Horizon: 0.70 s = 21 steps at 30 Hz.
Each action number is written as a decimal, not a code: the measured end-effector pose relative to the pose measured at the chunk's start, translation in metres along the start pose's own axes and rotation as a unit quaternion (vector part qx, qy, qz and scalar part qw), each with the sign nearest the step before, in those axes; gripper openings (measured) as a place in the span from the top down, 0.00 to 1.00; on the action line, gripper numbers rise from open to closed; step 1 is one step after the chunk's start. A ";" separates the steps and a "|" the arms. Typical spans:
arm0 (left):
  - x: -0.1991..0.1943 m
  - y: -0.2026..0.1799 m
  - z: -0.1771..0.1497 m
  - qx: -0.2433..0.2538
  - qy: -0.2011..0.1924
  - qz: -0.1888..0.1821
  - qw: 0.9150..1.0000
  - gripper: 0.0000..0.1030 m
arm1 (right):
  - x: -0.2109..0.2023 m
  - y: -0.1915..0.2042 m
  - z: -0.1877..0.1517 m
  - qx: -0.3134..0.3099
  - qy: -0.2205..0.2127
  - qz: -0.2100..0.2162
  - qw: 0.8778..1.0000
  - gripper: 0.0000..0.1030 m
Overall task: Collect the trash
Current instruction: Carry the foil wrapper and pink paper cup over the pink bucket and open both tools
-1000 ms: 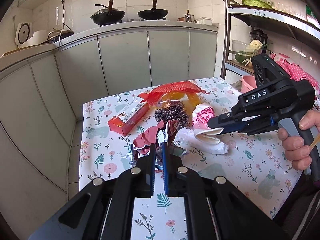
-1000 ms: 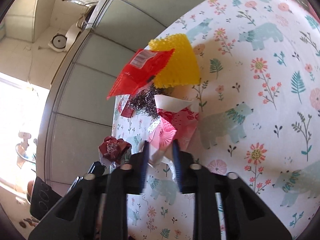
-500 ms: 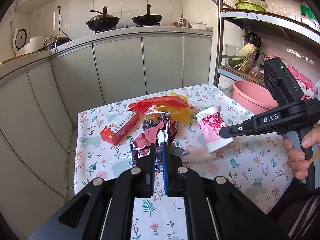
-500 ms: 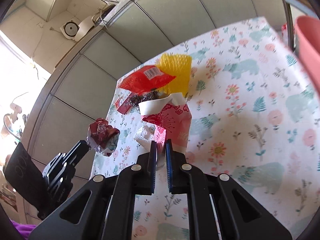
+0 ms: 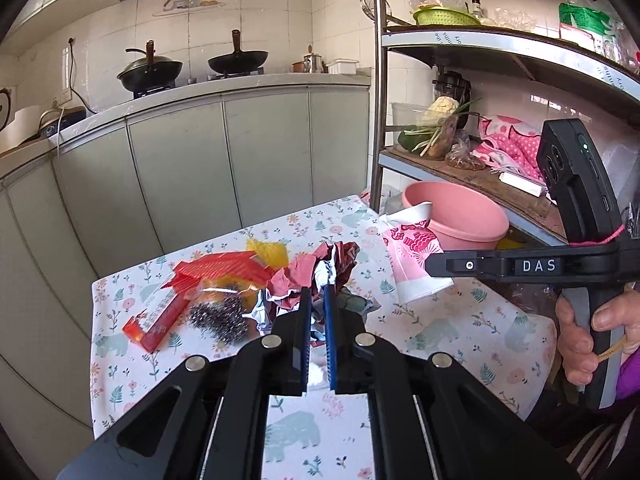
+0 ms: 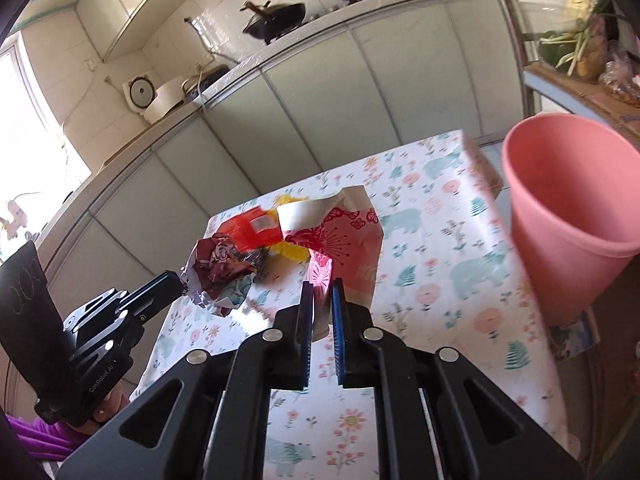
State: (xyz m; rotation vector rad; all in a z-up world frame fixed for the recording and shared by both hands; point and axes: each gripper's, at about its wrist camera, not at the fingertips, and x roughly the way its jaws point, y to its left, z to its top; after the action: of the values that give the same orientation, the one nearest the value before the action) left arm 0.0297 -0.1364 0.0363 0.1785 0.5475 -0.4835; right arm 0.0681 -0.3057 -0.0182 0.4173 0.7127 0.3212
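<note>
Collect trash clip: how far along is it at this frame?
Done: nothing visibly binned; what shows of the inside of the pink bucket looks bare.
In hand: the left gripper is shut on the crumpled foil wrapper, and the right gripper is shut on the pink paper cup, both lifted off the table.
Left: the red wrapper, yellow mesh, steel scourer and red box.

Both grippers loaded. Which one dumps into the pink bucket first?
Right, probably. The right gripper, shut on the pink paper cup, has the pink bucket just to its right with the mouth facing it. The left gripper, shut on the crumpled foil wrapper, sits farther back over the table.
</note>
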 end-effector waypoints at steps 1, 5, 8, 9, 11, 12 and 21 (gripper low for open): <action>0.003 -0.004 0.004 0.002 -0.001 -0.001 1.000 0.95 | -0.004 -0.005 0.001 0.005 -0.007 -0.003 1.000 0.91; 0.017 -0.024 0.023 0.015 -0.008 -0.014 1.000 0.95 | -0.021 -0.025 0.009 0.019 -0.038 -0.029 0.999 0.91; 0.031 -0.041 0.039 0.027 -0.012 -0.035 0.999 0.95 | -0.034 -0.041 0.016 0.026 -0.062 -0.054 0.996 0.91; 0.035 -0.047 0.044 0.031 -0.015 -0.040 0.999 0.95 | -0.037 -0.046 0.018 0.028 -0.068 -0.061 0.995 0.91; 0.046 -0.061 0.054 0.038 -0.021 -0.055 0.998 0.95 | -0.046 -0.059 0.023 0.038 -0.082 -0.076 0.993 0.91; 0.051 -0.068 0.059 0.041 -0.024 -0.061 0.997 0.95 | -0.051 -0.067 0.026 0.044 -0.089 -0.084 0.991 0.91; 0.107 -0.126 0.097 0.055 -0.029 -0.106 0.992 0.95 | -0.071 -0.117 0.041 0.061 -0.130 -0.156 0.977 0.91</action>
State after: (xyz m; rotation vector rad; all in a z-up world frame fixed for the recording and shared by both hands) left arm 0.0925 -0.3165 0.0557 0.2120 0.4844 -0.7240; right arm 0.0625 -0.4474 -0.0056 0.4466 0.5328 -0.0748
